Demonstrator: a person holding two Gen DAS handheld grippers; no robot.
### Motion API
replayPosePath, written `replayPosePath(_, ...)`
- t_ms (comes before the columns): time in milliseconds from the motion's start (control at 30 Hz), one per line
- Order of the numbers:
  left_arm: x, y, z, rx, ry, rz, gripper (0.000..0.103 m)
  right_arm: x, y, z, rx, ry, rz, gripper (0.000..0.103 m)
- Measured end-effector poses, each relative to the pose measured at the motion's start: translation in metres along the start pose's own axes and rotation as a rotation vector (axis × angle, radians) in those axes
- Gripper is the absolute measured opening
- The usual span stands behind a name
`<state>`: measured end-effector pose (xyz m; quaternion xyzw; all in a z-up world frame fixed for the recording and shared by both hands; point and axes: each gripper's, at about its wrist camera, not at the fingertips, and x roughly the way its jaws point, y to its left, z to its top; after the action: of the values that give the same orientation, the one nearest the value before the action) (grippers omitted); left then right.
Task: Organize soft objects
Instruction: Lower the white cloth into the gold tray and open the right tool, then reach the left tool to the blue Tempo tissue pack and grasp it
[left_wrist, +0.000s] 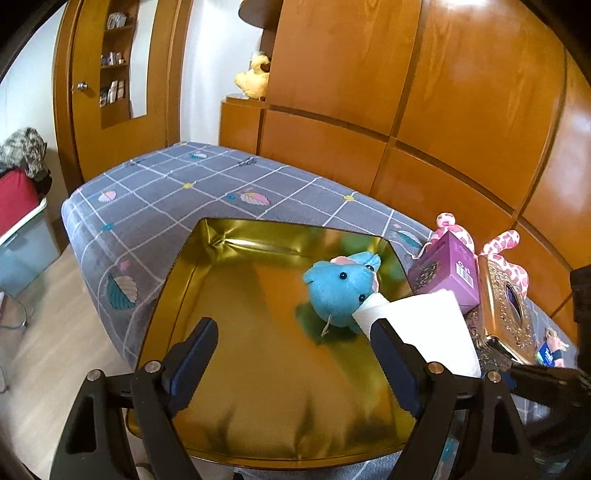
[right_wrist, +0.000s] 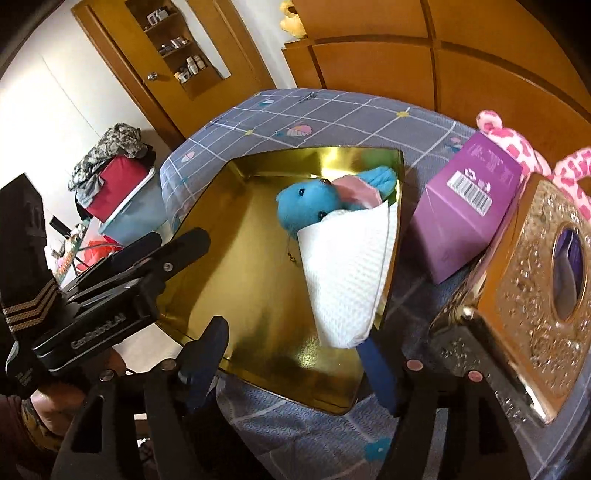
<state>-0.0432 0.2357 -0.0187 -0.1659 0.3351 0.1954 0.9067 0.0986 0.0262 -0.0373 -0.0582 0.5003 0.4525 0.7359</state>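
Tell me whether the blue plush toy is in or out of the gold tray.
In. The blue plush toy lies inside the gold tray by its far right corner, partly covered by a white cloth.

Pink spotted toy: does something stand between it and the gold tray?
Yes. The pink spotted toy lies behind the purple box, which stands between it and the gold tray. The ornate gold box is beside it.

White cloth (right_wrist: 347, 280) hides the blue plush's (right_wrist: 310, 206) lower body.
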Motion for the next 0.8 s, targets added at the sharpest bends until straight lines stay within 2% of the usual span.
replayPosePath(33, -0.001, 0.001, 0.000, -0.005, -0.004, -0.002, 0.085, -0.003, 0.000, -0.002, 0.003, -0.001, 0.041, 0.071)
replayPosePath(100, -0.001, 0.003, 0.002, -0.017, -0.002, -0.005, 0.085, -0.008, -0.003, -0.003, 0.020, -0.003, 0.163, 0.081)
replayPosePath(133, -0.001, 0.004, 0.002, -0.018, -0.003, -0.004, 0.085, -0.008, -0.002, -0.002, 0.016, -0.008, 0.112, 0.087)
replayPosePath(167, -0.002, 0.004, 0.002, -0.020, -0.004, 0.000, 0.085, -0.007, 0.000, -0.001, -0.003, -0.013, -0.004, 0.088)
replayPosePath(200, -0.002, 0.005, 0.002, -0.020, -0.004, -0.001, 0.085, -0.005, 0.002, 0.001, -0.020, -0.021, -0.054, 0.089)
replayPosePath(267, -0.002, 0.006, 0.002, -0.025, -0.003, 0.004, 0.086, -0.004, 0.000, 0.002, 0.006, -0.009, 0.040, 0.088)
replayPosePath(333, -0.001, 0.010, 0.003, -0.044, 0.004, -0.002, 0.087, -0.003, 0.007, 0.000, -0.031, 0.005, 0.047, 0.088)
replayPosePath(367, -0.001, 0.011, 0.003, -0.050, 0.004, -0.003, 0.087, -0.004, 0.011, -0.002, -0.049, 0.012, 0.103, 0.089)
replayPosePath(400, -0.001, 0.012, 0.003, -0.053, 0.001, 0.002, 0.087, -0.006, 0.013, -0.003, -0.048, 0.018, 0.223, 0.088)
replayPosePath(433, -0.002, 0.013, 0.004, -0.055, -0.002, 0.008, 0.087, -0.007, 0.014, -0.005, -0.048, 0.016, 0.256, 0.087)
replayPosePath(500, -0.002, 0.015, 0.005, -0.061, -0.002, 0.005, 0.087, -0.005, 0.017, -0.006, -0.084, 0.007, 0.043, 0.087)
replayPosePath(567, -0.004, 0.016, 0.005, -0.066, -0.011, 0.006, 0.087, -0.004, 0.016, -0.009, -0.093, 0.030, -0.021, 0.087)
replayPosePath(633, -0.004, 0.017, 0.005, -0.066, -0.011, 0.005, 0.089, -0.014, 0.013, -0.014, -0.074, 0.001, 0.022, 0.087)
replayPosePath(700, -0.004, 0.016, 0.005, -0.064, -0.014, 0.002, 0.089, -0.025, 0.007, -0.020, -0.042, -0.046, 0.135, 0.089)
replayPosePath(733, -0.004, 0.016, 0.005, -0.062, -0.011, 0.007, 0.089, -0.025, 0.010, -0.022, -0.060, -0.053, 0.055, 0.092)
replayPosePath(767, -0.003, 0.016, 0.005, -0.065, -0.005, 0.007, 0.089, -0.020, 0.022, -0.020, -0.117, -0.064, -0.148, 0.093)
replayPosePath(800, -0.003, 0.017, 0.006, -0.070, -0.005, 0.006, 0.089, -0.025, 0.031, -0.018, -0.160, -0.119, -0.162, 0.093)
